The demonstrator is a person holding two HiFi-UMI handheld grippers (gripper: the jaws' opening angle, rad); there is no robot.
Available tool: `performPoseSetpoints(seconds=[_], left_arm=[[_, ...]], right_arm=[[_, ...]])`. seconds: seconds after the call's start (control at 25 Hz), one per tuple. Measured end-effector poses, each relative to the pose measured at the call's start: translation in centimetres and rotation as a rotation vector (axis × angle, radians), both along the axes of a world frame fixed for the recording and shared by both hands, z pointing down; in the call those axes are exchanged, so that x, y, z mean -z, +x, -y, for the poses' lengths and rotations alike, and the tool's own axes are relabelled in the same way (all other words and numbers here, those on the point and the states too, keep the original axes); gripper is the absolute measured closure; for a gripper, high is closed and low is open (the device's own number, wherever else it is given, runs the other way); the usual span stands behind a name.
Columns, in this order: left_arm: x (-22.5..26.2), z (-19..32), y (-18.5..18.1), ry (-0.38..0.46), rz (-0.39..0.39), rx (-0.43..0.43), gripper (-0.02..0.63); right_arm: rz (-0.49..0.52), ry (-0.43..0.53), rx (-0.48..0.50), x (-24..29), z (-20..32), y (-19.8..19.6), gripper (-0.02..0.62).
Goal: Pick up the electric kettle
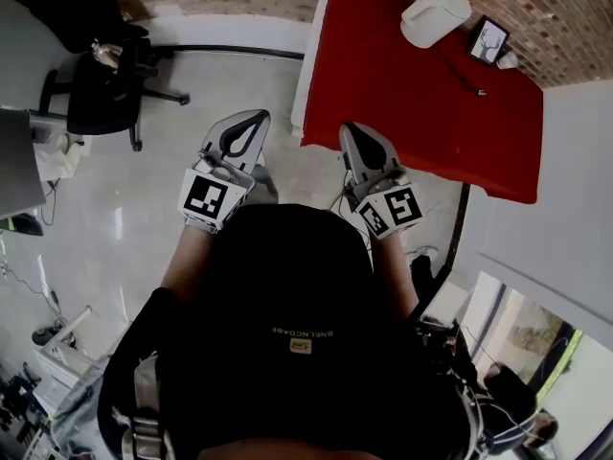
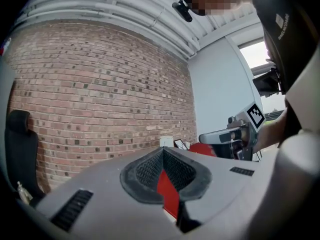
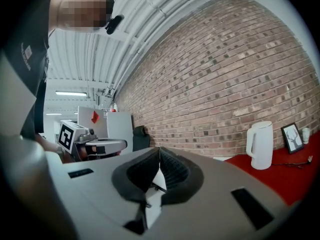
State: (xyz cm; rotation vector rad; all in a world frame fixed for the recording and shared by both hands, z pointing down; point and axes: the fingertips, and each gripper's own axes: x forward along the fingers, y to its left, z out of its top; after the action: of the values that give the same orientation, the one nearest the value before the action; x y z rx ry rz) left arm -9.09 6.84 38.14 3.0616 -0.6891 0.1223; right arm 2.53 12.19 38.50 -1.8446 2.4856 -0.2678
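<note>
At the far edge of the table [image 1: 402, 103] the electric kettle [image 1: 436, 14] is standing; the left gripper [image 1: 254, 118] and right gripper [image 1: 351, 132] are hovering off its near edge, fingers together.

A line of small pale capital letters [image 1: 300, 333] runs upside down across the person's black garment [image 1: 287, 276], just beside a small yellowish tab [image 1: 301, 346]. The letters are too blurred to spell out, and nothing else is legible.
</note>
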Motion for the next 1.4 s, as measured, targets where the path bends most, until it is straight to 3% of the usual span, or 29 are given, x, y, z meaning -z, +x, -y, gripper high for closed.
performPoseSetpoints(seconds=[0.56,0.88,1.4], left_arm=[[-1.0,10.3,1.0,-0.021,0.030,-0.090,0.601],[-1.5,15.6,-0.1,-0.036,0.038,-0.130,0.601],[-2.0,20.0,-0.5,-0.024,0.033,-0.196,0.601]], right_arm=[[0.018,-0.040,-0.076,-0.9,10.3,0.7,0.588],[0.019,-0.049,-0.113,-1.2,15.2,-0.4,0.588],[-0.005,-0.057,-0.143,-1.2,19.6,-1.7,0.586]])
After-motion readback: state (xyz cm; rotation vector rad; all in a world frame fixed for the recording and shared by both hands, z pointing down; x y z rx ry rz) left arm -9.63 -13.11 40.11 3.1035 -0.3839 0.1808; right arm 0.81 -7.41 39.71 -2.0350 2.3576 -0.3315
